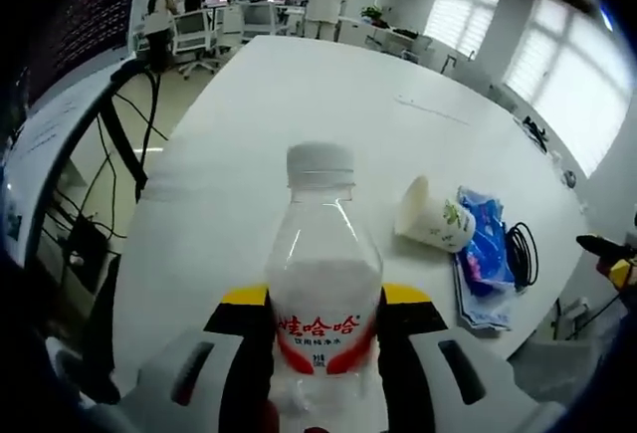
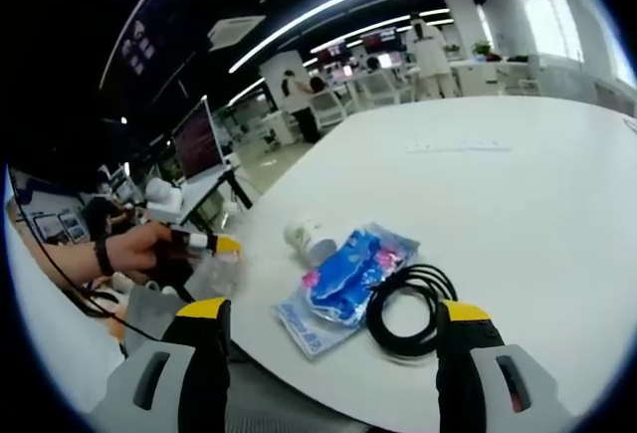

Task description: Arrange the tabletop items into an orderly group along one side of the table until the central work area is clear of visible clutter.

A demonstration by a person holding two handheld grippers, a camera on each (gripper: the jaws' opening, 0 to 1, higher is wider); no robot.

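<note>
A clear water bottle (image 1: 320, 284) with a white cap and red label stands upright between my left gripper's jaws; the left gripper (image 1: 323, 306) is shut on it near the table's left edge. To its right lie a tipped white paper cup (image 1: 430, 216), a blue packet (image 1: 486, 252) and a coiled black cable (image 1: 524, 254). The right gripper (image 2: 333, 348) is open with nothing between its jaws, just short of the cable (image 2: 412, 309), packet (image 2: 348, 276) and cup (image 2: 311, 237). A hand holds the left gripper (image 2: 204, 245) with the bottle (image 2: 219, 276) at the left.
The white table (image 1: 299, 95) stretches far ahead, with a thin pale strip (image 1: 430, 109) lying on it. A monitor (image 2: 197, 139) and cables stand off the table's left side. People, chairs and desks fill the far end of the room.
</note>
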